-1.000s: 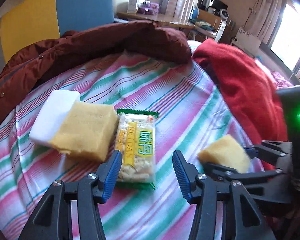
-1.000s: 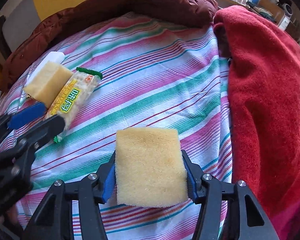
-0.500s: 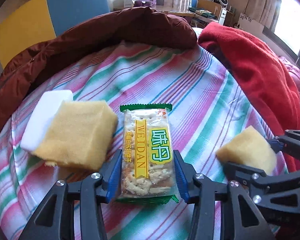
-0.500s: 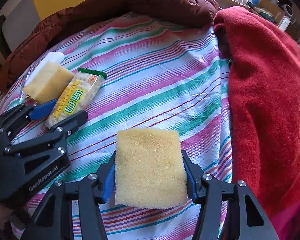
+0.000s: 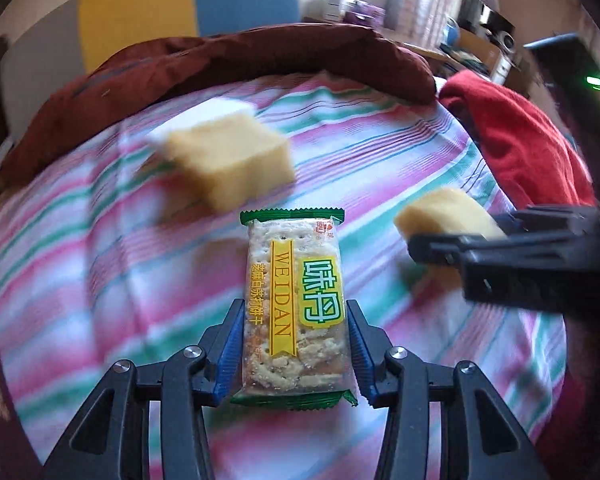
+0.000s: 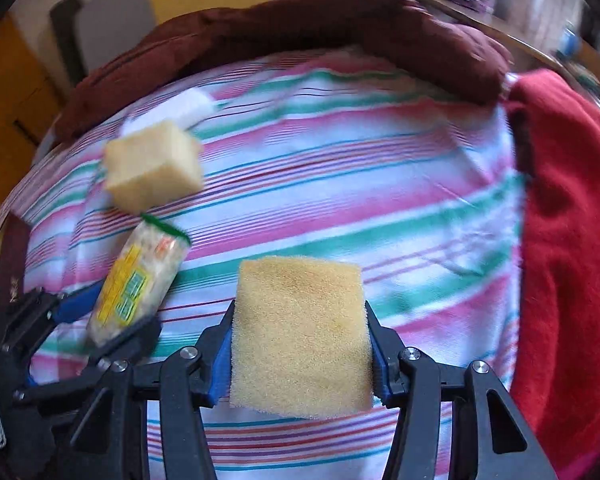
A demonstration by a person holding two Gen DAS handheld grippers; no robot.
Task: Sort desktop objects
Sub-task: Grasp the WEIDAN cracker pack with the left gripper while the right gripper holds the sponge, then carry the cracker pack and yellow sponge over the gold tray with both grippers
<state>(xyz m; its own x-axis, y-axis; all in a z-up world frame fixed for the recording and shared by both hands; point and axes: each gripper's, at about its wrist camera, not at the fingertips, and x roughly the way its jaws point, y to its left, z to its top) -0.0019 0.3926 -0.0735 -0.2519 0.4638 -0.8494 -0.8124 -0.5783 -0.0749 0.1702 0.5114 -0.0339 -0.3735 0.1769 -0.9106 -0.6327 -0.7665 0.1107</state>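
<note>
- Left wrist view: the left gripper (image 5: 296, 344) points down at a striped cloth (image 5: 100, 264); its two blue pads press on the long sides of a cracker packet (image 5: 296, 300), a clear wrapper with green crimped ends and a yellow label, so the jaws stand about a packet's width apart with the packet clamped between them; the packet sticks out forward past the fingertips
- Beyond the packet, up and to the left, a loose yellow sponge (image 5: 232, 164) lies on the cloth, blurred, with a white block (image 5: 196, 118) half hidden behind it
- To the right the right gripper (image 5: 460, 240) reaches in from the edge with a second yellow sponge (image 5: 444, 212) in its black fingers; a brown coat (image 5: 236, 64) runs along the far edge of the cloth and a red blanket (image 5: 524, 140) is heaped at the right
- Right wrist view: the right gripper (image 6: 300, 344) has the second sponge (image 6: 300, 340) squeezed between its blue pads, which dent the foam a little at both sides; the jaws are closing further on it, partly open at about a sponge's width; the sponge stands over the striped cloth (image 6: 360, 176)
- At the left the left gripper (image 6: 100, 320) carries the cracker packet (image 6: 134, 280), tilted, its green end just beside the loose sponge (image 6: 152, 168); the white block (image 6: 188, 110) shows behind that sponge; the brown coat (image 6: 300, 28) lies at the far edge and the red blanket (image 6: 572, 240) fills the right side
</note>
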